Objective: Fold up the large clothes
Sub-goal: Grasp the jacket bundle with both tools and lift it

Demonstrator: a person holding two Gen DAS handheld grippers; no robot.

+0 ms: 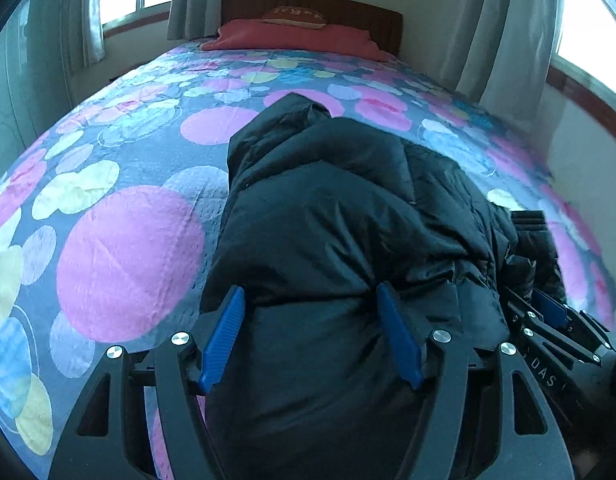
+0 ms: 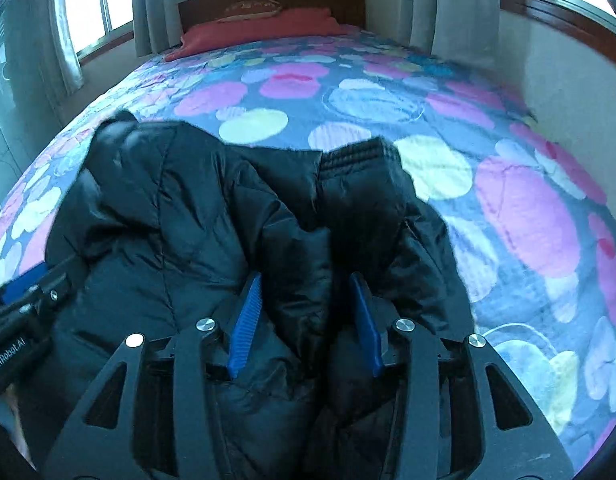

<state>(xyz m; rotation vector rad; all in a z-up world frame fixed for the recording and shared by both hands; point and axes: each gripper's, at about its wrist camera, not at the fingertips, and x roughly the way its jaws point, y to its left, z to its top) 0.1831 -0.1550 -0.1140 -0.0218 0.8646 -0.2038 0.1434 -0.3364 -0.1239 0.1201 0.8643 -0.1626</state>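
Folding the black padded jacket (image 1: 348, 208) is the step in hand, and it is judged to be partly done: the garment lies bunched lengthwise on the circle-patterned bedspread (image 1: 127, 264), near the foot of the bed, with its hood end pointing toward the red pillow (image 1: 291, 38) and the headboard (image 1: 364, 10). The left gripper (image 1: 312, 332) has its 2 blue pads spread wide, with a broad bulge of jacket fabric lying between them; whether the pads press on that fabric cannot be told. The right gripper (image 2: 305, 320) has its 2 pads set closer, with a raised ridge of fabric between them, yet a gap shows beside each pad, so a firm clamp cannot be confirmed. A ribbed cuff (image 2: 360, 156) of 1 sleeve lies on top of the body, ahead of the right gripper. For a clean fold, both layers of the near hem should be taken well inside each pair of pads before lifting. The 2 grippers should be raised together and kept level, so that the slippery shell is not dragged askew. The sleeve should be kept tucked inside. Trapped air should be pressed out once the fold is laid down.
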